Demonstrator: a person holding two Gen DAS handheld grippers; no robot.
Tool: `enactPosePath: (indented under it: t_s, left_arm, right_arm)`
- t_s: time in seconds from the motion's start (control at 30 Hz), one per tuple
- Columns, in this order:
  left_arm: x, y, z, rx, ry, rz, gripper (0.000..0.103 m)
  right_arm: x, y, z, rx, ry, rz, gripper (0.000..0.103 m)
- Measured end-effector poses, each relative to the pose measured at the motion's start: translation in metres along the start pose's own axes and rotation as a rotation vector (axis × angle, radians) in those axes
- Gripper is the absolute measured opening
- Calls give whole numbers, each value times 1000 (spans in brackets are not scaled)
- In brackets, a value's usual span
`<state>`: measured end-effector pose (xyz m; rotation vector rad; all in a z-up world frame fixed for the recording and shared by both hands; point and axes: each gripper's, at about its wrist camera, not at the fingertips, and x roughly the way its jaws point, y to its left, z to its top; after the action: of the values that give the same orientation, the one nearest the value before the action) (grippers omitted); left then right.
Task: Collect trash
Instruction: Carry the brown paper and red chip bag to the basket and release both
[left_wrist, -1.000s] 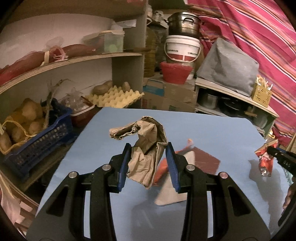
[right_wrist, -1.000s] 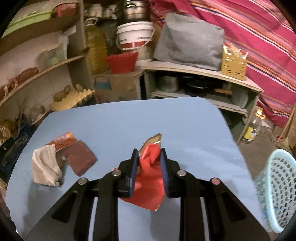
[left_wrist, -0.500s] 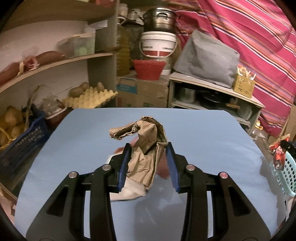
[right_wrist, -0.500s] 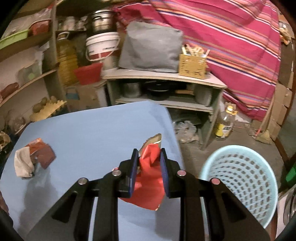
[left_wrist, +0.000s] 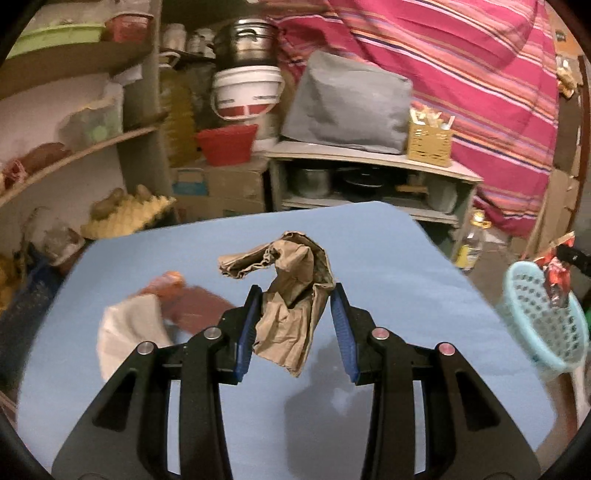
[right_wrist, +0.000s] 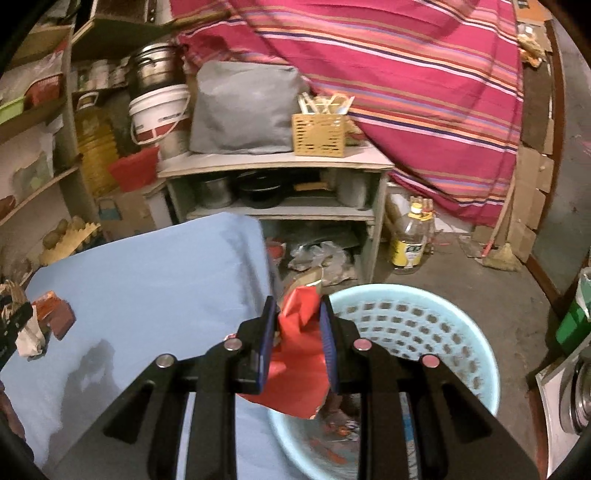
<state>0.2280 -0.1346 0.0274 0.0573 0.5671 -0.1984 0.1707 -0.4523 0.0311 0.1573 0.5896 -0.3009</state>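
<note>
We hold the left gripper (left_wrist: 295, 325) above the blue table (left_wrist: 388, 266), its blue pads (left_wrist: 247, 332) clamped on a crumpled brown paper bag (left_wrist: 291, 291); the bag hangs clear of the tabletop, with its twisted neck bent over to the left above the fingers. Below and to the left of it, on the table, we see a small pile of remaining trash: a white crumpled tissue (left_wrist: 125, 332), a dark red-brown flat piece (left_wrist: 195, 306) and an orange wrapper (left_wrist: 166, 282), all touching or overlapping — this part of the left view is blurred, so we cannot tell their edges exactly. The right gripper (right_wrist: 297, 332) is clenched on a red foil wrapper (right_wrist: 299, 354), which sticks out above and below the pads. In the right view the wrapper hangs at the table's right edge, over the near-left rim of a light blue plastic basket (right_wrist: 443, 332) that stands on the floor just beside the table; some red and orange scraps already lie at the basket's bottom. In the left view the same basket (left_wrist: 546, 325) shows at the far right, with the red wrapper (left_wrist: 554, 273) held over its rim. Behind the table stands a low grey shelf unit (right_wrist: 280, 162) with pots, and a yellow-labelled bottle (right_wrist: 410, 240) on the floor.
</note>
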Motion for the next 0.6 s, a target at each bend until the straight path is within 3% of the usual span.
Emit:
enactPosePath:
  t_s: [0.6]
  left_arm:
    - [18, -161, -5, 106, 30, -191, 37]
  right_arm:
    - [-11, -105, -13, 99, -2, -80, 24]
